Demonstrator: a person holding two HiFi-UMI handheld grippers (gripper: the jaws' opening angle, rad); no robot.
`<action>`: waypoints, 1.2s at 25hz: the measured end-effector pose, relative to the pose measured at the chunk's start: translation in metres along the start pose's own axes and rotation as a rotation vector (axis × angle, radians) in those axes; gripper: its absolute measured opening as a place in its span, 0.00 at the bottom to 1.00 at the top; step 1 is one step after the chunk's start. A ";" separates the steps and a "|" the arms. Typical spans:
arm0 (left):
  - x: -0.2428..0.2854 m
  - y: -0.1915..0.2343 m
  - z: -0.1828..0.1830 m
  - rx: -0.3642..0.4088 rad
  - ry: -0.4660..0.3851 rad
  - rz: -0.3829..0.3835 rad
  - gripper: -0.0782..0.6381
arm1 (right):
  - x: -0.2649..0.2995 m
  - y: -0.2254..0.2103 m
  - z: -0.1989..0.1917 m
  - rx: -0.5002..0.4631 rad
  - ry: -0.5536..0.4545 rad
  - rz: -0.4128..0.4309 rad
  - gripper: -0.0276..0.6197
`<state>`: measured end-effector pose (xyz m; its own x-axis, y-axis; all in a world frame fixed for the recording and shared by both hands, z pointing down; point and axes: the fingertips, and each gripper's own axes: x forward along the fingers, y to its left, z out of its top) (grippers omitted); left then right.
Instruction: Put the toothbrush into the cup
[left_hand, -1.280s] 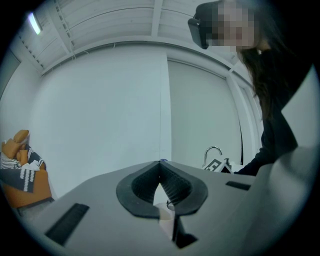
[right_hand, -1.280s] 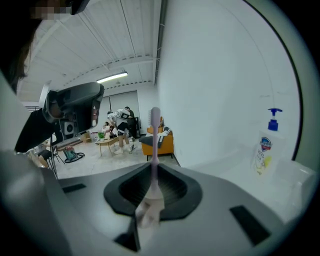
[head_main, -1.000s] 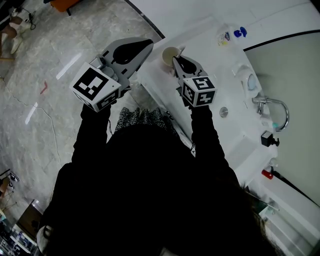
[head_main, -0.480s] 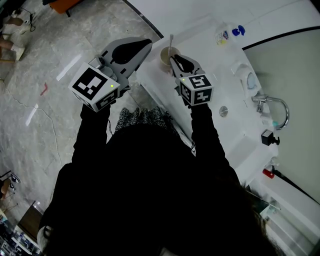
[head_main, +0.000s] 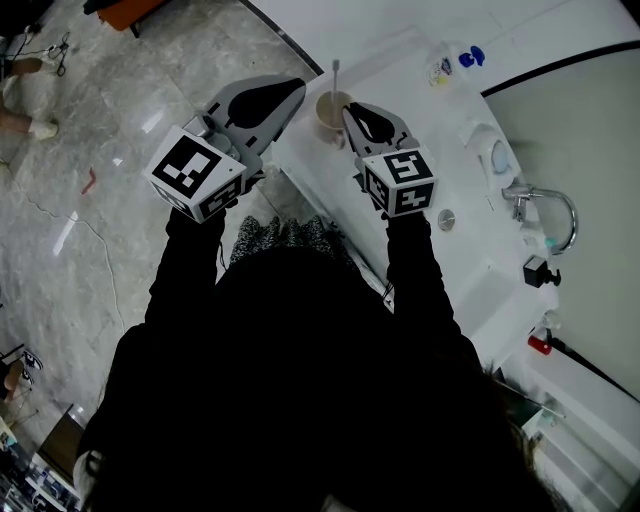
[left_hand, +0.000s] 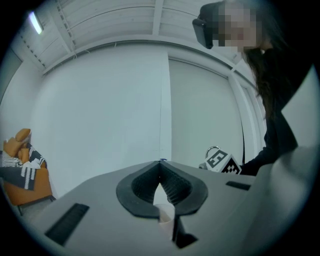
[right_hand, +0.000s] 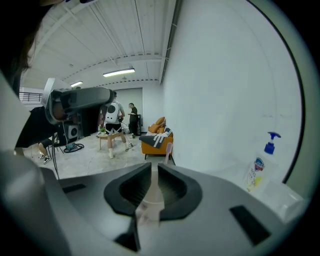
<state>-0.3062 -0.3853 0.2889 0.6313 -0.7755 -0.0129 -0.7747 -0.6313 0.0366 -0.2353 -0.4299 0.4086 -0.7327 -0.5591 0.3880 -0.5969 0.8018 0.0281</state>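
Observation:
A beige cup (head_main: 330, 110) stands near the corner of the white counter (head_main: 400, 70). My right gripper (head_main: 352, 113) hovers just right of the cup, shut on the toothbrush (head_main: 336, 75), whose thin stem stands upright over the cup's mouth. In the right gripper view the pale handle sits clamped between the black pads (right_hand: 172, 187) of the right gripper (right_hand: 154, 167), and the toothbrush's pink head (right_hand: 169, 148) pokes out beyond them. My left gripper (head_main: 295, 90) is held off the counter's left edge, shut and empty; the left gripper (left_hand: 161, 164) shows its pads meeting.
A pump bottle with a blue top (head_main: 455, 65) (right_hand: 260, 167) stands at the counter's back. A chrome tap (head_main: 545, 205) and the sink lie to the right. Marble floor (head_main: 90, 120) spreads on the left. An orange sofa (right_hand: 156, 139) and people are far off.
The right gripper has risen a little and rolled. The toothbrush, earlier low and tilted by the cup's rim, now stands upright and higher over the cup. The left gripper has stayed put.

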 end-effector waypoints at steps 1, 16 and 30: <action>0.001 -0.001 -0.001 0.013 0.005 0.001 0.12 | -0.003 0.001 0.005 -0.004 -0.011 0.001 0.12; 0.008 -0.014 0.000 0.011 0.007 0.034 0.12 | -0.068 -0.002 0.072 0.023 -0.218 -0.047 0.05; 0.010 -0.027 0.009 0.017 0.018 0.100 0.12 | -0.111 -0.004 0.091 0.050 -0.301 -0.089 0.05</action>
<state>-0.2793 -0.3759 0.2791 0.5512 -0.8343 0.0074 -0.8342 -0.5510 0.0201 -0.1814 -0.3901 0.2811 -0.7360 -0.6702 0.0953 -0.6731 0.7395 0.0014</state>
